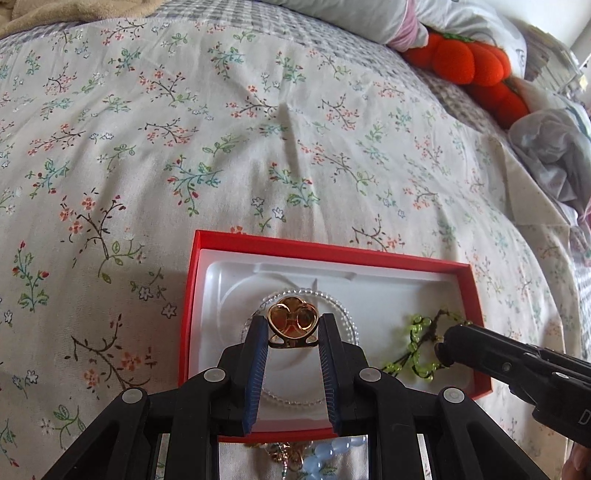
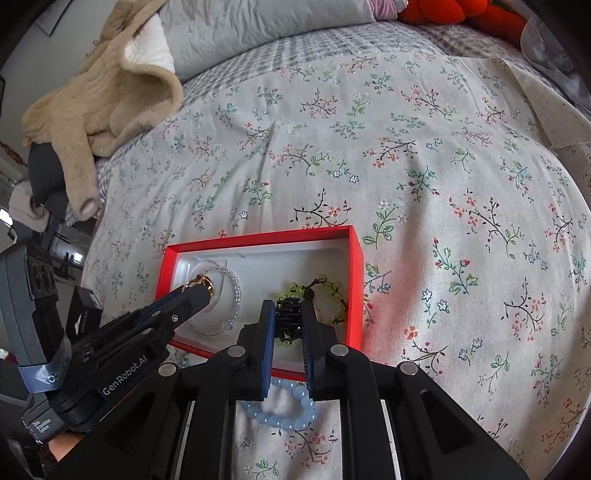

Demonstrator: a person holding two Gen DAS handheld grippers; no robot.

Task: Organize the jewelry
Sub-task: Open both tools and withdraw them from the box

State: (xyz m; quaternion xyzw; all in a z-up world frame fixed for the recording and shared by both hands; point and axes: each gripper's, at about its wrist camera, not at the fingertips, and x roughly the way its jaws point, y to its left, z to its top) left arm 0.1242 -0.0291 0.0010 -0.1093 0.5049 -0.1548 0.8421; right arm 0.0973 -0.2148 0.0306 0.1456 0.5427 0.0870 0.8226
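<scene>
A red box (image 1: 325,249) with a white liner lies on the floral bedspread; it also shows in the right wrist view (image 2: 356,258). My left gripper (image 1: 293,330) is shut on a gold heart-shaped ring (image 1: 291,319) and holds it over the box, above a clear bead bracelet (image 1: 349,321). From the right wrist view the ring (image 2: 201,283) sits at the left gripper's tip. My right gripper (image 2: 290,317) is narrowly closed around the green bead bracelet (image 2: 328,288) inside the box. A light blue bead bracelet (image 2: 280,417) lies on the bed beside the box's near edge.
A gold chain piece (image 1: 284,452) lies beside the blue bracelet (image 1: 321,456) on the bed. A beige garment (image 2: 107,96) lies at the far left. Orange plush (image 1: 469,61) and pillows (image 1: 369,18) sit at the far edge.
</scene>
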